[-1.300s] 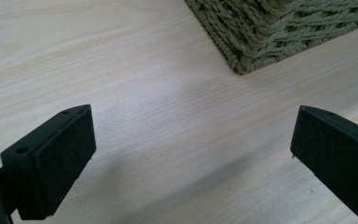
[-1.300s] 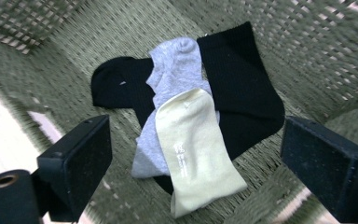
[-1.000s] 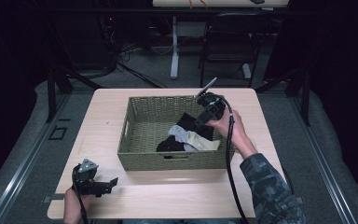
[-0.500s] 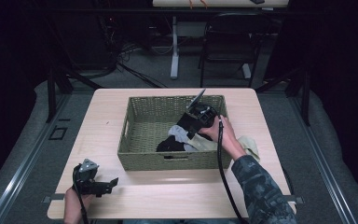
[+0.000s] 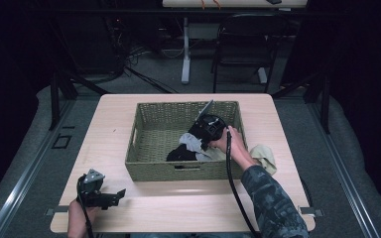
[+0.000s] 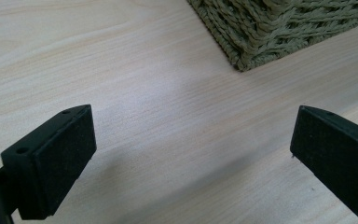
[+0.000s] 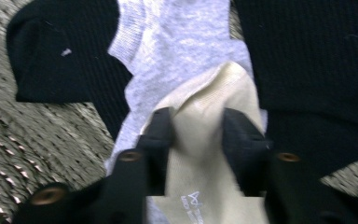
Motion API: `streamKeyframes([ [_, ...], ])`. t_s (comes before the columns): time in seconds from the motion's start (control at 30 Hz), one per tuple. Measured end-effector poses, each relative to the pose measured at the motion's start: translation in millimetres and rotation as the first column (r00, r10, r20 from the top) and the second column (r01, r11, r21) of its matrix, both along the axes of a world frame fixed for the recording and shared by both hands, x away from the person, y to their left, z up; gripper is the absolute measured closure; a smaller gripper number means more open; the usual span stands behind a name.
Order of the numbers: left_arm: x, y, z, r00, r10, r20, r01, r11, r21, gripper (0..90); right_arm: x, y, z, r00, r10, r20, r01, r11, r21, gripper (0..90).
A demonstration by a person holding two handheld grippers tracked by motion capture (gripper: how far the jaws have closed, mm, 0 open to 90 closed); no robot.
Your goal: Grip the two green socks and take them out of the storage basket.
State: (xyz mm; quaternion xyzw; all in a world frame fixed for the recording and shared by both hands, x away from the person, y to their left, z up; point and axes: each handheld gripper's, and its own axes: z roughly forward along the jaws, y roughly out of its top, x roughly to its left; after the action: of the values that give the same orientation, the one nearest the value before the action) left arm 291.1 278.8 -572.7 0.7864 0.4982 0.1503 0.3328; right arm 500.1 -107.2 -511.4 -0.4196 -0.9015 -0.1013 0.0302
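Cream sock [image 7: 205, 154] pinched between jaws of right gripper [image 7: 198, 135], which have just been closing; sock's length runs along jaws, over grey sock [image 7: 177, 42], inside basket [image 5: 144, 148] toward its right wall. Left gripper [image 6: 191, 154] spread, idle at surface's near-left corner.

a cream sock [image 7: 200, 140] with a small printed mark near its lower end lies bunched on top of a light grey sock [image 7: 177, 42], itself draped over black ribbed garments [image 7: 307, 51], all heaped at the near right of the woven basket [image 5: 154, 129].
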Motion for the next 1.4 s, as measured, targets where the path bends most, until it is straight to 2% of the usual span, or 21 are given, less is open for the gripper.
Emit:
streamKeyframes([
  [0.03, -0.3, 0.1, 0.2, 1.0, -0.001, -0.001, 0.001, 1.0, 0.001, 0.1, 0.0, -0.8, 2.0, 1.0, 0.009, 0.001, -0.009, 1.0, -0.02, 81.1],
  [0.13, -0.3, 0.0, 0.0, 1.0, 0.001, -0.001, -0.001, 1.0, 0.001, 0.1, -1.0, -1.8, 3.6, 0.9999, 0.007, 0.013, -0.006, 1.0, -0.019, 86.4],
  [0.17, -0.3, 0.0, 0.2, 1.0, 0.001, 0.0, -0.001, 1.0, 0.0, 0.1, -3.1, -4.1, 8.3, 0.9991, 0.002, 0.043, -0.002, 1.0, -0.008, 89.1],
  [0.2, -0.1, -0.2, 0.3, 1.0, 0.001, 0.002, -0.001, 1.0, 0.0, 0.1, -3.1, -4.1, 8.3, 0.9991, 0.002, 0.043, -0.002, 1.0, -0.008, 89.1],
  [0.23, 0.3, -0.9, 0.2, 1.0, -0.004, 0.0, 0.004, 1.0, 0.0, 0.1, -4.6, -6.7, 14.6, 0.999, 0.011, 0.044, -0.01, 1.0, -0.017, 89.5],
  [0.37, 0.2, -0.9, 0.3, 1.0, -0.005, 0.001, 0.005, 1.0, 0.001, 0.1, -8.4, -12.1, 25.3, 0.9965, 0.02, 0.081, -0.02, 1.0, -0.007, 89.8],
  [0.43, 0.1, -0.5, 0.3, 1.0, -0.002, 0.001, 0.002, 1.0, 0.0, 0.1, -9.9, -15.5, 35.0, 0.9961, 0.016, 0.086, -0.017, 1.0, 0.005, 89.8],
  [0.47, 0.1, -0.5, 0.3, 1.0, -0.002, 0.001, 0.002, 1.0, 0.0, 0.1, -9.9, -15.5, 35.0, 0.9961, 0.016, 0.086, -0.017, 1.0, 0.005, 89.8],
  [0.57, 0.3, -0.9, 0.2, 1.0, -0.004, 0.001, 0.004, 1.0, -0.001, 0.1, -11.5, -20.8, 52.0, 0.9933, 0.008, 0.115, -0.011, 1.0, 0.019, 89.8],
  [0.6, 0.3, -1.1, 0.4, 1.0, -0.006, 0.002, 0.006, 1.0, 0.0, 0.1, -12.4, -23.2, 62.5, 0.9912, 0.014, 0.132, -0.017, 1.0, 0.022, 89.8],
  [0.67, 0.3, -1.1, 0.4, 1.0, -0.005, 0.002, 0.005, 1.0, 0.0, 0.1, -13.0, -23.9, 66.5, 0.9904, 0.014, 0.138, -0.018, 0.999, 0.027, 89.8],
  [0.8, 0.2, -0.9, 0.5, 1.0, -0.005, 0.002, 0.005, 1.0, 0.0, 0.1, -16.0, -26.4, 87.7, 0.9878, 0.008, 0.155, -0.015, 0.999, 0.044, 89.8],
  [0.83, 0.2, -0.9, 0.6, 1.0, -0.006, 0.002, 0.006, 1.0, -0.001, 0.1, -16.4, -28.2, 97.2, 0.9847, 0.023, 0.173, -0.031, 0.999, 0.044, 89.8],
  [0.9, 0.1, -0.8, 0.7, 1.0, -0.006, 0.002, 0.006, 1.0, -0.001, 0.1, -16.9, -28.7, 100.0, 0.984, 0.017, 0.177, -0.027, 0.998, 0.051, 89.8],
  [1.07, 0.0, -1.5, 1.1, 1.0, -0.008, 0.003, 0.008, 1.0, 0.0, 0.1, -18.5, -31.6, 121.2, 0.98, 0.021, 0.198, -0.031, 0.998, 0.049, 89.9],
  [1.17, 0.1, -1.4, 1.0, 1.0, -0.008, 0.002, 0.008, 1.0, 0.0, 0.1, -19.7, -33.2, 137.6, 0.9743, 0.018, 0.224, -0.033, 0.997, 0.062, 89.8],
  [1.2, 0.1, -1.4, 1.0, 1.0, -0.008, 0.002, 0.008, 1.0, 0.0, 0.1, -19.7, -33.2, 137.6, 0.9743, 0.018, 0.224, -0.033, 0.997, 0.062, 89.8],
  [1.23, 0.2, -1.5, 0.9, 1.0, -0.007, 0.003, 0.007, 1.0, 0.001, 0.1, -19.9, -33.9, 146.1, 0.9716, 0.02, 0.236, -0.036, 0.997, 0.066, 89.8],
  [1.3, 0.2, -1.7, 0.7, 1.0, -0.007, 0.002, 0.007, 1.0, 0.0, 0.1, -20.1, -33.9, 149.2, 0.97, 0.02, 0.242, -0.037, 0.997, 0.065, 89.9],
  [1.33, 0.3, -1.8, 0.7, 1.0, -0.006, 0.003, 0.006, 1.0, 0.0, 0.2, -20.3, -34.1, 159.1, 0.9669, 0.019, 0.254, -0.038, 0.997, 0.069, 89.9],
  [1.4, 0.3, -1.8, 0.7, 1.0, -0.006, 0.002, 0.006, 1.0, 0.0, 0.1, -20.6, -34.1, 162.4, 0.9658, 0.016, 0.259, -0.035, 0.997, 0.07, 89.9],
])
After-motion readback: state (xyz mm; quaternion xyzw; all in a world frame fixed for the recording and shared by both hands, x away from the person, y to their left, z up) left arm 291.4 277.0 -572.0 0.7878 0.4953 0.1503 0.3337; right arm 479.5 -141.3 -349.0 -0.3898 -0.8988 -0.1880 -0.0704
